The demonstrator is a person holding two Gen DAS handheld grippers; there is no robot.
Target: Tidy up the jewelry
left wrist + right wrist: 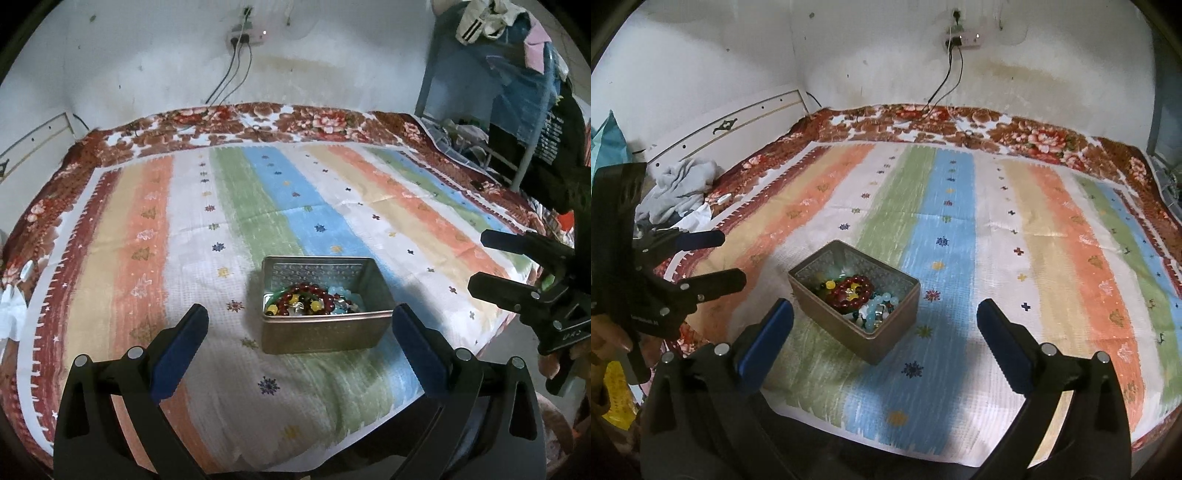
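Note:
An open metal tin (325, 332) (827, 321) sits on the striped bedspread near its front edge. Inside lie beaded bracelets (306, 301) (851, 291): dark red beads on top, with yellow, green and pale blue beads around them. My left gripper (301, 314) hangs open just in front of the tin, its blue pads wide apart with nothing between them. My right gripper (884, 310) is also open, a little behind and to the right of the tin, holding nothing. Each gripper shows in the other's view, right gripper (476, 262) and left gripper (733, 256).
The striped bedspread (258, 206) (997, 240) covers a floral blanket on a bed against a white wall. Crumpled grey clothes (679, 184) lie at the bed's left end. A blue rack with hanging clothes (517, 92) stands at the right. Cables (945, 81) drop from a wall socket.

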